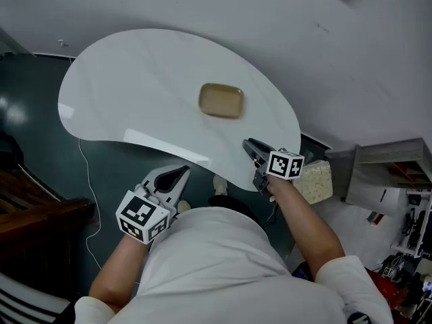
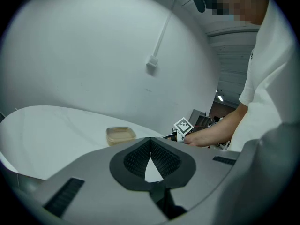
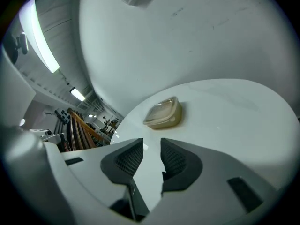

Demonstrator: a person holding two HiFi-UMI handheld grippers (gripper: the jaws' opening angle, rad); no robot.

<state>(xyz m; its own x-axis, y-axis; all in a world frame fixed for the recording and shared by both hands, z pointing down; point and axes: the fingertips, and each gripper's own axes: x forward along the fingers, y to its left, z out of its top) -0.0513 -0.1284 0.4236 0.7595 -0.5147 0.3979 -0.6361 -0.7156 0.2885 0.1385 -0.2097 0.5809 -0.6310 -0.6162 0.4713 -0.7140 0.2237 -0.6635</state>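
Nothing gripped yet: tan tub (image 1: 221,100) sits untouched mid-bench (image 1: 135,86), right tool (image 1: 250,144) slightly open, empty, at the edge; left tool (image 1: 177,174) closed, empty.

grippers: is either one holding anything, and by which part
Nothing is held: the left gripper is shut empty, the right gripper open and empty, the tan container apart from both.

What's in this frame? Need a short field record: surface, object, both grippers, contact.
surface: white curved table against a pale wall
object: beige rectangular container, alone near the table's middle
left gripper: jaws together, nothing held, short of the table's near edge
right gripper: jaws slightly apart, nothing between them, at the near edge, pointing toward the container
contact: neither gripper touches the container
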